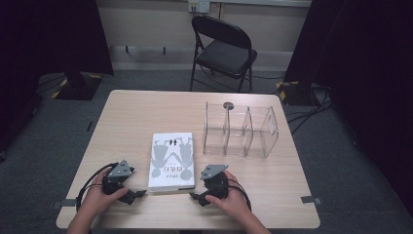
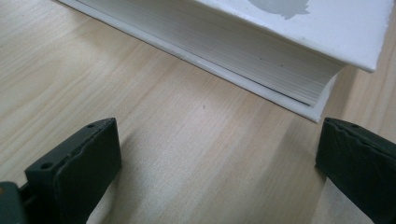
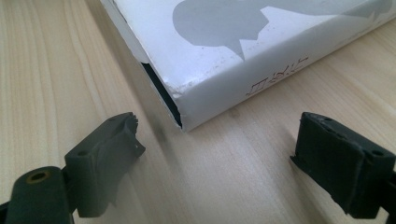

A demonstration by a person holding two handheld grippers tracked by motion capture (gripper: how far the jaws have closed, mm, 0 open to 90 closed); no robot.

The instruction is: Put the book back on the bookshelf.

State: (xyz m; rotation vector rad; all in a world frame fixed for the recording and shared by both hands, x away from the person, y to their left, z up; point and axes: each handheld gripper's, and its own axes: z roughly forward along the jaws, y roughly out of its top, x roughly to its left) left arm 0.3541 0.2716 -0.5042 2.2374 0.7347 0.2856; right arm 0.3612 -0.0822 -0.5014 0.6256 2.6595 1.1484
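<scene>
- A white book point(image 1: 171, 161) is seen lying flat on the pale wooden worktop point(image 1: 126, 122), near the person's edge and roughly at its middle, cover up, with grey figures printed on it.
- The left claw point(image 1: 138, 194) is held by the left hand point(image 1: 100, 197) just beside the book's near left corner, low over the worktop; its jaws are spread wide and nothing is gripped.
- In the left gripper view the page edges of the book point(image 2: 243, 51) are seen ahead of the released jaws, with bare wood between them.
- The right claw point(image 1: 196, 197) is held by the right hand point(image 1: 233, 200) just beside the book's near right corner; it is likewise released, nothing clasped.
- In the right gripper view the book's corner point(image 3: 219, 65) lies ahead of the parted jaws, not touched by either.
- A clear plastic divided box point(image 1: 241, 129) stands on the worktop, beyond and to the right of the book, well apart from both claws.
- A black folding chair point(image 1: 221, 48) is noted behind the worktop.
</scene>
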